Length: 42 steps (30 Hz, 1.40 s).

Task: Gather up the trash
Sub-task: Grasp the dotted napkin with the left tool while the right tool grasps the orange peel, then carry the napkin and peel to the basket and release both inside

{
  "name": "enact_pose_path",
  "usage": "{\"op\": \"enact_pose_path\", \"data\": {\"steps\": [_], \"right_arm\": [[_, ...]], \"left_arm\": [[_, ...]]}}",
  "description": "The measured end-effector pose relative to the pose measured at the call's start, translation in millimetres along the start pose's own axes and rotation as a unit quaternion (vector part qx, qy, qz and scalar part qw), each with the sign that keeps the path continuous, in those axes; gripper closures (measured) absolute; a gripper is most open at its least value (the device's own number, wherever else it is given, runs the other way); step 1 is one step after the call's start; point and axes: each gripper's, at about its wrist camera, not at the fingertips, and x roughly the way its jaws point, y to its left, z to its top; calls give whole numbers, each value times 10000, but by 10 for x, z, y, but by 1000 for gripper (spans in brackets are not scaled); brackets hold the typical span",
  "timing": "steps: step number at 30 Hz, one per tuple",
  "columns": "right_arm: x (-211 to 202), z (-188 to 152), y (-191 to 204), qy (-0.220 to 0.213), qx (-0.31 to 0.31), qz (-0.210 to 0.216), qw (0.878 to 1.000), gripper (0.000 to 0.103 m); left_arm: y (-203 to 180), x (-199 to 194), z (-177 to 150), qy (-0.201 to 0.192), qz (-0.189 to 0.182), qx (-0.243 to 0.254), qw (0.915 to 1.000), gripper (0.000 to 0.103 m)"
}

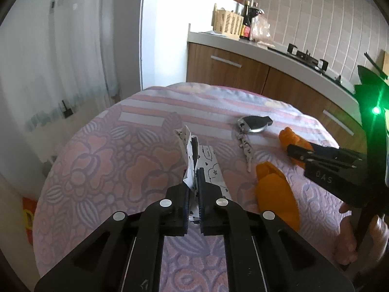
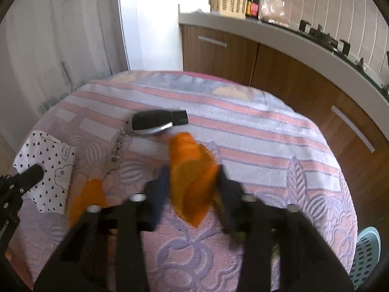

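Left gripper (image 1: 193, 170) clamped tight on white printed paper scrap (image 1: 188, 150), jaws nearly touching, scrap's torn edge sticking up past the fingertips. The rest of the scrap lies flat on the tablecloth (image 1: 97, 158) just right of the jaws.

Right gripper (image 2: 192, 182) pinched on an orange wrapper (image 2: 192, 177), jaws narrow, wrapper bunched between the blurred fingers and poking out ahead of them. No earlier frame, so motion not noted.

Second orange piece (image 2: 87, 194) flat on the cloth, just left of the right gripper, between the two grippers. In the left wrist view it sits right of the left gripper.

Beyond the right gripper's tips, slightly left: black and silver car key (image 2: 155, 123) with a small chain (image 2: 116, 150) trailing back toward the grippers.

Lower right edge of the right wrist view: light blue perforated basket (image 2: 367, 255), below table level, right of the right gripper.

Far: wood cabinets (image 2: 218, 53), counter with cream basket (image 2: 228, 0) and bottles.
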Motion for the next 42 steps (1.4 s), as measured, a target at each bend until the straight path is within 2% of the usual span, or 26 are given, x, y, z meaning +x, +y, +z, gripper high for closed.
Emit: {"op": "enact_pose_path", "data": {"steps": [4, 9, 14, 23, 28, 34, 42], "right_arm": [[-201, -17, -56, -374, 97, 165, 9991, 85], [-551, -72, -191, -592, 262, 341, 9973, 86], [-966, -238, -424, -783, 520, 334, 9950, 86], [-1571, -678, -1038, -933, 1092, -11, 9896, 86], [-1849, -962, -1429, -957, 1391, -259, 9853, 86], [-2029, -1337, -1952, -742, 1799, -512, 9796, 86], [-2096, -1927, -2710, -239, 2711, -800, 9589, 86]], "left_arm": [[59, -78, 9, -143, -170, -100, 9997, 99], [26, -303, 0, -350, -413, -142, 9984, 99], [-226, -664, -8, -652, -732, 47, 9952, 99], [-832, -1035, -128, -816, -1277, 432, 9875, 99], [-1282, -1086, -274, -718, -1597, 703, 9820, 99], [-1969, -1087, -454, -546, -1955, 1170, 9722, 99], [-2914, -892, -677, 14, -2683, 1727, 9477, 99]]}}
